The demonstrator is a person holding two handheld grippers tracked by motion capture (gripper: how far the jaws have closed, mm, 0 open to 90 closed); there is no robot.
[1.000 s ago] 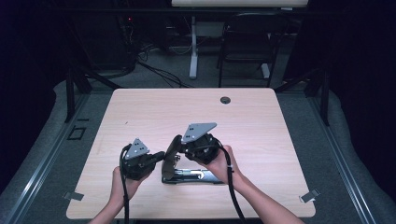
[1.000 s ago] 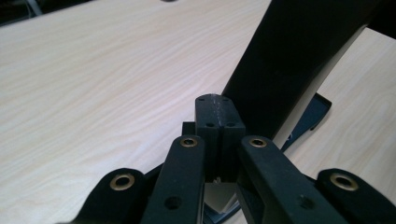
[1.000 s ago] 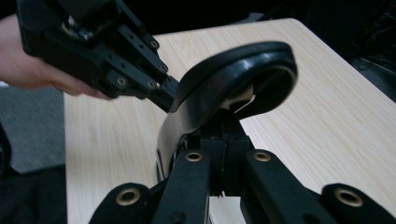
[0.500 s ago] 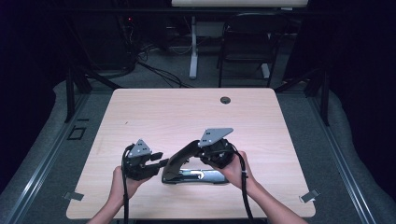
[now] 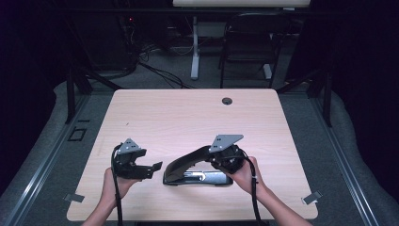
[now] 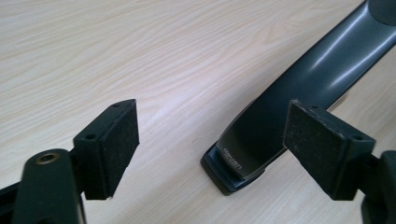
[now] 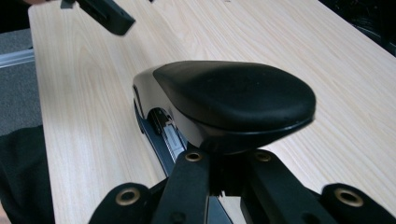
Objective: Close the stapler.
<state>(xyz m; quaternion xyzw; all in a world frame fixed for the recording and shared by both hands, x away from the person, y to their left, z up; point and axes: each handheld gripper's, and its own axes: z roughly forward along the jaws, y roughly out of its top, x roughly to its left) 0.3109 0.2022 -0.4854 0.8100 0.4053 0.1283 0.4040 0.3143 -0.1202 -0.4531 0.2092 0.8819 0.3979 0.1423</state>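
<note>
Centrally, near the counter's near edge, a large black stapler (image 5: 197, 172) lies with its long axis running left to right along that edge. Its base sits flat on the wood, and its curved handle arm rises from the low nose at the left end up to a padded end at the right.

The right gripper (image 5: 226, 157) sits at that raised right end. In the right gripper view its jaws are drawn together beneath the stapler's (image 7: 224, 100) broad padded end, seemingly clamped on the handle there, though the contact itself is hidden.

The left gripper (image 5: 153, 168) hovers just beside the stapler's nose, a short gap to the left, pointing rightward at it. Its jaws have just been opening and stand wide apart with nothing between them. In the left gripper view the stapler's nose (image 6: 243, 158) lies ahead and toward the right-hand pad, not centred in the gap.

So the coming move likely turns on this: the nose lies just to the right of the left gripper, in line with the stapler's long axis. The pale wooden counter (image 5: 179, 117) is otherwise bare.
</note>
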